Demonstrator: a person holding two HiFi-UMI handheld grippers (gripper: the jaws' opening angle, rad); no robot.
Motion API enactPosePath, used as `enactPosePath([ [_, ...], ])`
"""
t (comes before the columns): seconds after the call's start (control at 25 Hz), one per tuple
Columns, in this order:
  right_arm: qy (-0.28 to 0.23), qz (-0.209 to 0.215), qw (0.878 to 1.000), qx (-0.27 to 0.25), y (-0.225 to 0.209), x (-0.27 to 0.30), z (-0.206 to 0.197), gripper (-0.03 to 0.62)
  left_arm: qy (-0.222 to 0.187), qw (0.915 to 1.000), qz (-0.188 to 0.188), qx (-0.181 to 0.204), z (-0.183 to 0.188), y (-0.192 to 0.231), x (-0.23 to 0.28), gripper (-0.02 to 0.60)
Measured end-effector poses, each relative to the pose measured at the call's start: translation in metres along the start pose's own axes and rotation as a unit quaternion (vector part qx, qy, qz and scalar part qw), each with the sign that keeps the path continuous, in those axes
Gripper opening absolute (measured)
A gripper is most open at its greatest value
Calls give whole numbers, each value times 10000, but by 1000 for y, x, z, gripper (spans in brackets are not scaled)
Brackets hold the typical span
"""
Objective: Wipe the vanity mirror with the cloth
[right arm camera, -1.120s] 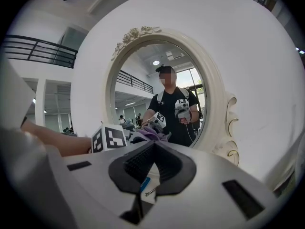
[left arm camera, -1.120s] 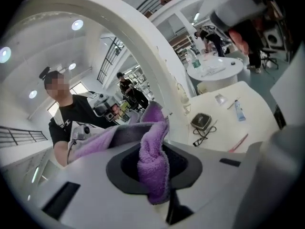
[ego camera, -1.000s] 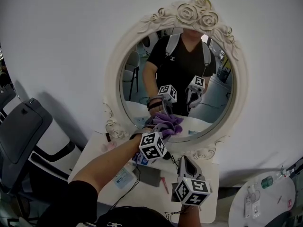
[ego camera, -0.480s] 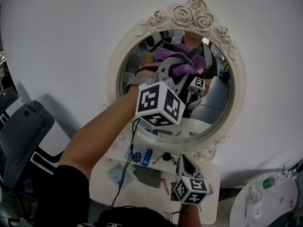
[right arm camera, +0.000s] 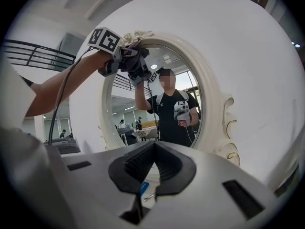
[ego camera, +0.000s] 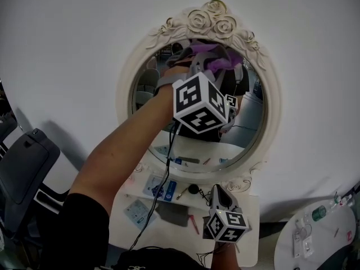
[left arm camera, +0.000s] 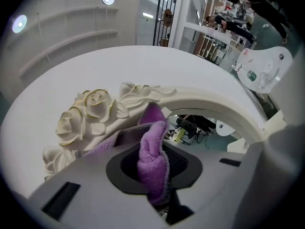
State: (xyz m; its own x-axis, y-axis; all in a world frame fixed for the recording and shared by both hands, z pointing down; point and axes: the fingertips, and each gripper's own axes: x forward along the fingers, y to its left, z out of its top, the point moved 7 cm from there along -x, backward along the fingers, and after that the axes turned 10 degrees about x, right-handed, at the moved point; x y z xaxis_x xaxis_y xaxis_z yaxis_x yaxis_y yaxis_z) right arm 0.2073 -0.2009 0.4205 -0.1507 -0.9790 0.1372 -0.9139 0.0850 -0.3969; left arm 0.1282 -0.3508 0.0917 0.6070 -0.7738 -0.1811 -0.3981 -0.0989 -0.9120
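Note:
The oval vanity mirror has a cream frame with carved roses at the top. My left gripper is raised to the top of the glass, just under the roses, and is shut on a purple cloth. In the left gripper view the cloth is pinched between the jaws of the left gripper, beside the roses. My right gripper stays low over the vanity table, shut and holding nothing. The right gripper view looks past its own jaws at the mirror, the left gripper and the cloth.
The white vanity table carries a blue packet, a red pen and small items. A dark chair stands at the left. At the lower right, a round white table holds bottles. A white wall surrounds the mirror.
My left gripper has risen with the purple cloth from the mirror's lower rim to its top. The right gripper has stayed near the table.

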Motion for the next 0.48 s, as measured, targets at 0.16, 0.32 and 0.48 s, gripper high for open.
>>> enactPosePath([
  [0.16, 0, -7, 10000, 18, 1, -2, -3, 5, -191, 9994, -278, 64, 18, -26, 8, 64],
  [0.32, -24, -124, 9999, 93, -8, -8, -4, 5, -455, 9942, -901, 360, 32, -71, 15, 64],
  [0.48, -68, -265, 9995, 166, -20, -19, -4, 5, -605, 9860, -1389, 690, 38, -134, 18, 64],
])
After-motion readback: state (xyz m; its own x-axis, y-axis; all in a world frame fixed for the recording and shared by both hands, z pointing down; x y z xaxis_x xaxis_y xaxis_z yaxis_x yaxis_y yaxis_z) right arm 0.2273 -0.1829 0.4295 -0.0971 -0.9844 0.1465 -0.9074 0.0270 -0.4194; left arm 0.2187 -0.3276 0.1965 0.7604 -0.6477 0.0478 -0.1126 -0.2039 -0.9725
